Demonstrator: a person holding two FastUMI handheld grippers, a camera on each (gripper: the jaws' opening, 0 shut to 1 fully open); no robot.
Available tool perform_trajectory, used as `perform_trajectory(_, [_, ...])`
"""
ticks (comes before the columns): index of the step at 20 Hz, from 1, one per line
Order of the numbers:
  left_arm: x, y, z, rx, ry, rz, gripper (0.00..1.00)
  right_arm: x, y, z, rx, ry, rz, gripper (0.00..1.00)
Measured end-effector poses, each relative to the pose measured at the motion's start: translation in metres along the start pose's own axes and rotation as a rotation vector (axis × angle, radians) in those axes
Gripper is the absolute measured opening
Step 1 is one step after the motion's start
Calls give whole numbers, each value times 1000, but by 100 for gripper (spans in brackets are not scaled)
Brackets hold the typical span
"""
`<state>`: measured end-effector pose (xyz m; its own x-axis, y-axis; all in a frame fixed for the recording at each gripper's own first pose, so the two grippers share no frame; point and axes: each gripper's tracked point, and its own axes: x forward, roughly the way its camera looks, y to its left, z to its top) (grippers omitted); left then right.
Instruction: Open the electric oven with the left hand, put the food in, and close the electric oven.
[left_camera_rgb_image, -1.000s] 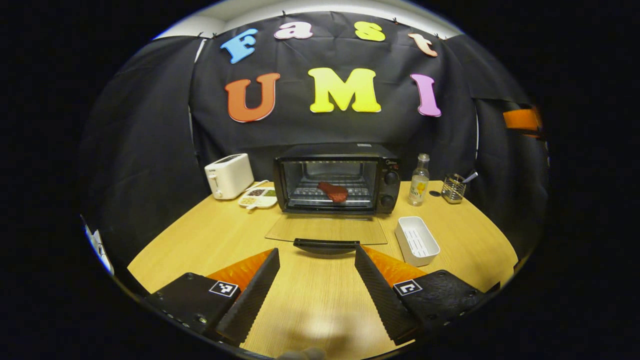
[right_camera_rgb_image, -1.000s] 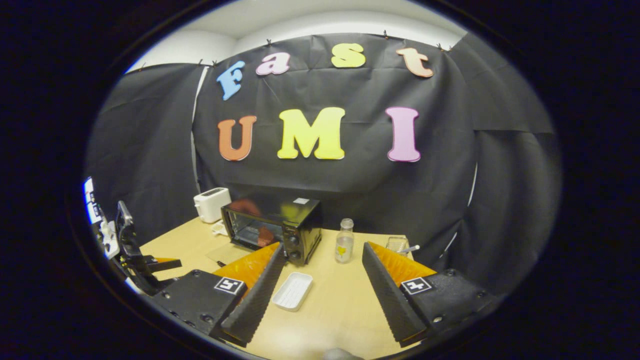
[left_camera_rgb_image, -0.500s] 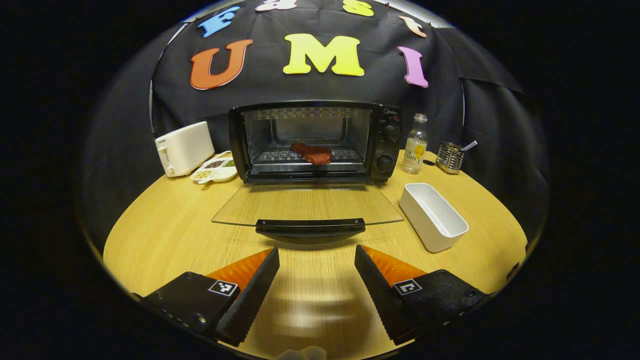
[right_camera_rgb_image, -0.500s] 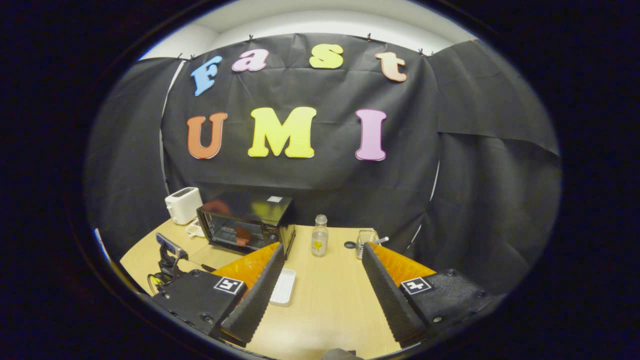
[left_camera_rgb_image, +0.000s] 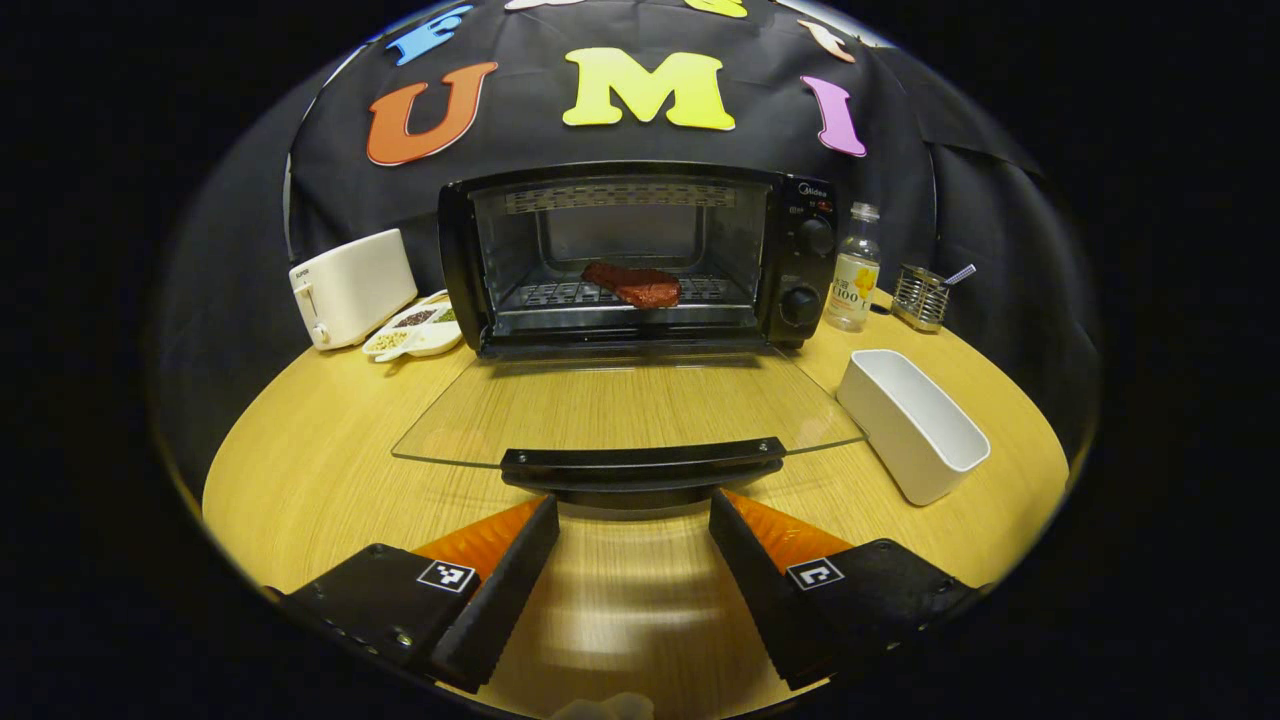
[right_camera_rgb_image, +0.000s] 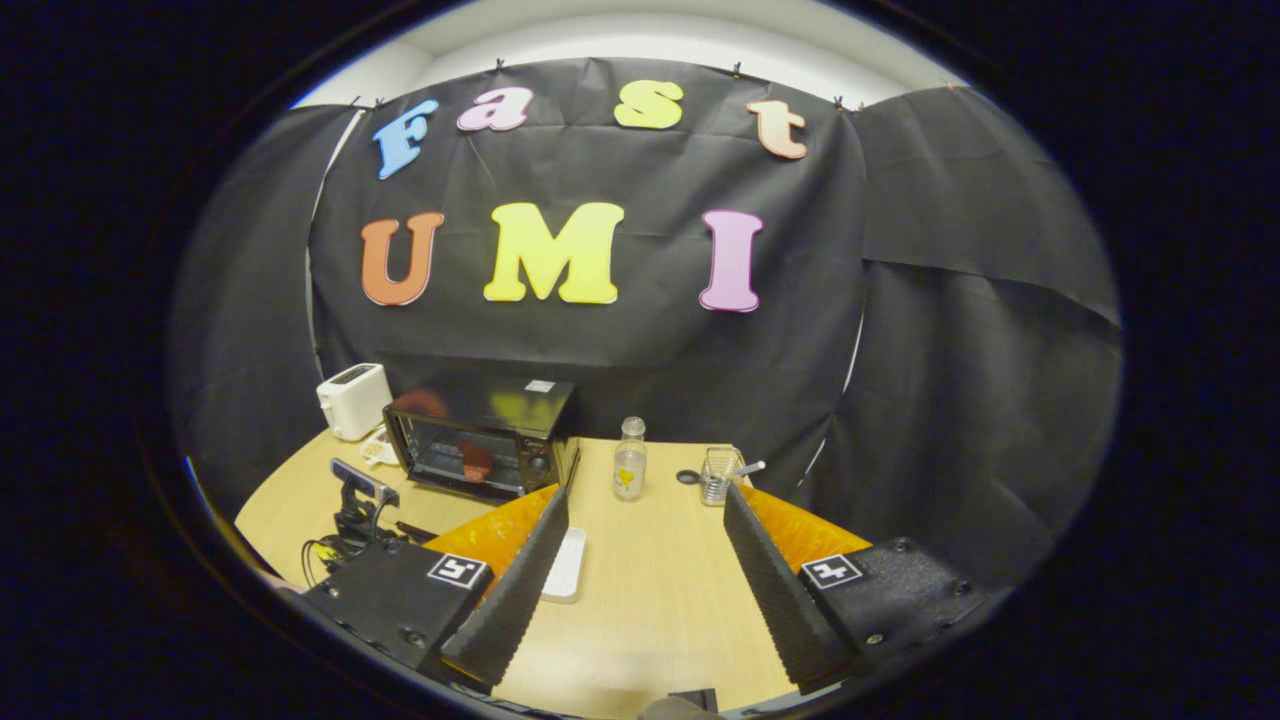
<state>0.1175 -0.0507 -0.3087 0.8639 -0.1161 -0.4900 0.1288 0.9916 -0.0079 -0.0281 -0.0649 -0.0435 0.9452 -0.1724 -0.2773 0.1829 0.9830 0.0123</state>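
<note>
Fingers of the left claw (left_camera_rgb_image: 634, 520) sit at the bottom of the left gripper view, spread apart and grasping nothing, just short of the black door handle (left_camera_rgb_image: 642, 464) at lower centre. Beyond the handle the glass door (left_camera_rgb_image: 620, 405) lies folded down flat over the wooden surface (left_camera_rgb_image: 320, 430), and behind it, in the upper middle of the frame, the oven (left_camera_rgb_image: 640, 255) stands open with the food (left_camera_rgb_image: 632, 284), a reddish slab, resting on its rack. So opening and loading look done; closing the door is what remains, and the left claw seems placed for it. A white tray (left_camera_rgb_image: 912, 422) lies empty at right, a toaster (left_camera_rgb_image: 350, 287) at left.

The right gripper view adds what the left lacks: the right claw (right_camera_rgb_image: 645, 555), also released and empty, held well back from the oven (right_camera_rgb_image: 482, 435), and the left claw's body (right_camera_rgb_image: 358, 500) seen from outside at lower left. It gives the food only a dim red blur.
</note>
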Motion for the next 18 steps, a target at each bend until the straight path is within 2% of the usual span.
perform_trajectory(10, [-11, 1, 25, -7, -29, 6, 97, 11, 13, 1, 41, -7, 31, 99])
perform_trajectory(18, [-21, 6, 97, 9, -142, -5, 98, 10, 12, 2, 68, -22, 26, 99])
